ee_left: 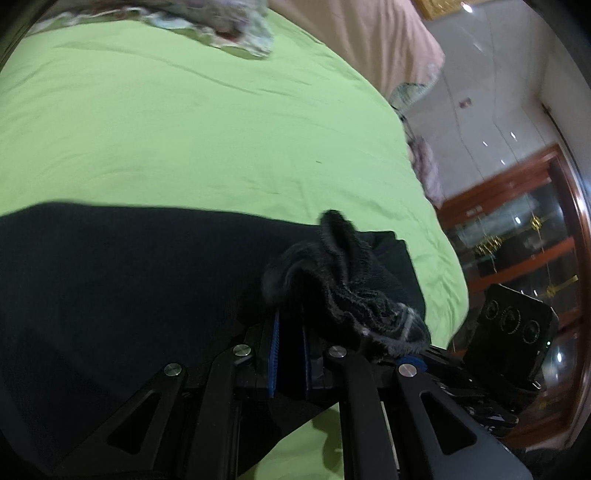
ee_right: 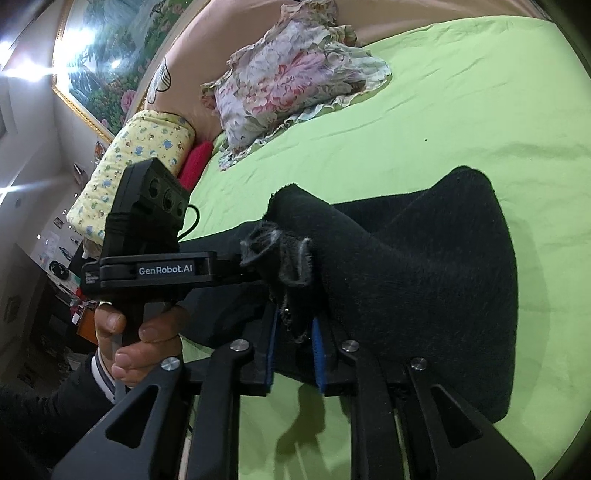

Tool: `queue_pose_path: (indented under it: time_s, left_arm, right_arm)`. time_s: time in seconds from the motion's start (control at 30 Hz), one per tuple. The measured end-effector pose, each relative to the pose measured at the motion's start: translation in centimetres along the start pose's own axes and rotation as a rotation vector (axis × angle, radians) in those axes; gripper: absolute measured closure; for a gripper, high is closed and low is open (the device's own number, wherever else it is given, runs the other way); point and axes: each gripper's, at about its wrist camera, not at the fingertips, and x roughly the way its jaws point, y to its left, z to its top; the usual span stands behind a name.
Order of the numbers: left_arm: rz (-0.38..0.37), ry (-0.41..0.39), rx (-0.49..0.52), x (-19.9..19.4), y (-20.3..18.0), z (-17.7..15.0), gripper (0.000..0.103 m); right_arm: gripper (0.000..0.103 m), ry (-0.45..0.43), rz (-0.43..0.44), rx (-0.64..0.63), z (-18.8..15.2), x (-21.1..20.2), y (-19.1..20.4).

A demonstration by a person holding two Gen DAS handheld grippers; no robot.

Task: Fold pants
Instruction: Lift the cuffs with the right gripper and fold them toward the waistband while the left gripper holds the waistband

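Observation:
Black pants (ee_left: 110, 280) lie on a green bed sheet (ee_left: 184, 129). My left gripper (ee_left: 290, 332) is shut on a bunched frayed edge of the pants (ee_left: 343, 280), lifted a little above the sheet. In the right wrist view my right gripper (ee_right: 295, 332) is shut on another bunched edge of the pants (ee_right: 406, 280), which drape to the right over the sheet (ee_right: 443, 110). The left gripper (ee_right: 255, 273) shows there too, close to the left, held by a hand (ee_right: 140, 332), pinching the same bunch of cloth.
A floral pillow (ee_right: 295, 74) lies at the head of the bed; it also shows in the left wrist view (ee_left: 229, 22). A yellow patterned roll (ee_right: 136, 158) and a red cloth (ee_right: 197, 162) sit beside it. A wooden glass cabinet (ee_left: 517, 229) stands past the bed edge.

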Motion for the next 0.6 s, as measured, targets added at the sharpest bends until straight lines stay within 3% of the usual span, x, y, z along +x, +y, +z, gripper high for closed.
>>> queue_pose_path:
  time_s: [0.07, 0.13, 0.27, 0.33, 0.4, 0.47, 0.6]
  left_arm:
    - [0.017, -0.023, -0.022, -0.6, 0.4, -0.2, 0.095]
    - [0.05, -0.051, -0.043, -1.8, 0.9, -1.0, 0.095]
    - [0.121, -0.1, -0.08, -3.8, 1.6, -2.1, 0.09]
    - [0.155, -0.138, -0.107, -5.1, 2.0, -3.0, 0.085]
    - [0.181, -0.172, -0.124, -6.4, 2.4, -3.8, 0.063]
    - [0.22, -0.219, -0.147, -7.9, 2.7, -4.6, 0.049]
    - [0.274, -0.27, -0.175, -9.6, 2.8, -6.0, 0.048]
  right_arm:
    - [0.066, 0.003, 0.011, -0.003, -0.1, 0.0, 0.3]
    - [0.061, 0.002, 0.022, -0.014, -0.2, 0.1, 0.7]
    - [0.06, 0.024, 0.035, -0.03, -0.5, 0.9, 1.5]
    - [0.06, 0.036, 0.043, -0.028, -0.7, 1.2, 1.7]
    - [0.06, 0.036, 0.058, -0.034, -0.8, 1.2, 2.2]
    - [0.06, 0.031, 0.072, -0.039, -0.8, 1.0, 2.6]
    - [0.06, 0.013, 0.093, -0.051, -0.6, 0.5, 3.6]
